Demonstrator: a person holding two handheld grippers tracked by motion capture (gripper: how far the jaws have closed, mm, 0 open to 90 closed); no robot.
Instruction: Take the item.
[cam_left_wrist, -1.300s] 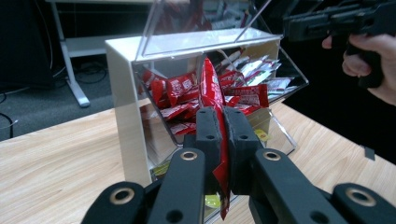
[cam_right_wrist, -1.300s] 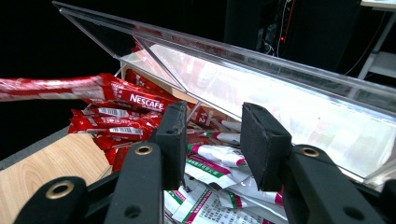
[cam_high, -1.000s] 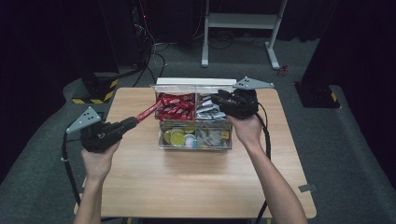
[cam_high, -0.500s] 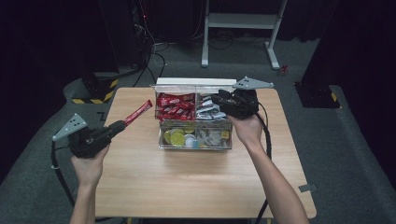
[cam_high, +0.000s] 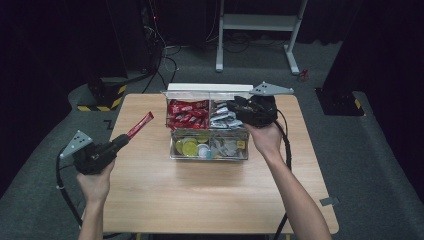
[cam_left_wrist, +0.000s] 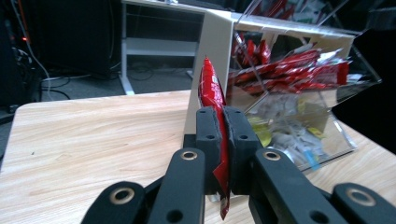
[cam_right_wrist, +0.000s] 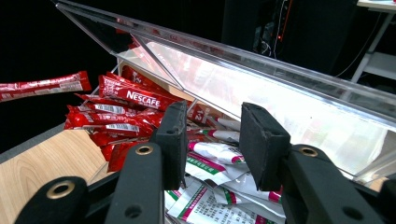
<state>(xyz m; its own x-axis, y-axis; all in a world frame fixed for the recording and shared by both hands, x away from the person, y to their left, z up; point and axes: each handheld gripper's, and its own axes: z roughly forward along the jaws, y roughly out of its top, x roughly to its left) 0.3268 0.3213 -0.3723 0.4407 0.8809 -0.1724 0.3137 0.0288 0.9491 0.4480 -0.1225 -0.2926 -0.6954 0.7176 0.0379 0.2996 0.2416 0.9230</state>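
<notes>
The left gripper (cam_high: 121, 142) clamps a red stick (cam_high: 140, 125) flat between its pads, clear of the organizer (cam_high: 208, 155) and above the table (cam_high: 150, 200), so the stick hangs free for placement. The right gripper (cam_right_wrist: 210, 140) stands with jaws apart and empty over the white sachets (cam_right_wrist: 210, 158), positioned for a pick.

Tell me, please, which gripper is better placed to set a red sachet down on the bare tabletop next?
Left: the left gripper already clamps a red sachet over bare table; the right gripper sits inside the clear box.
</notes>
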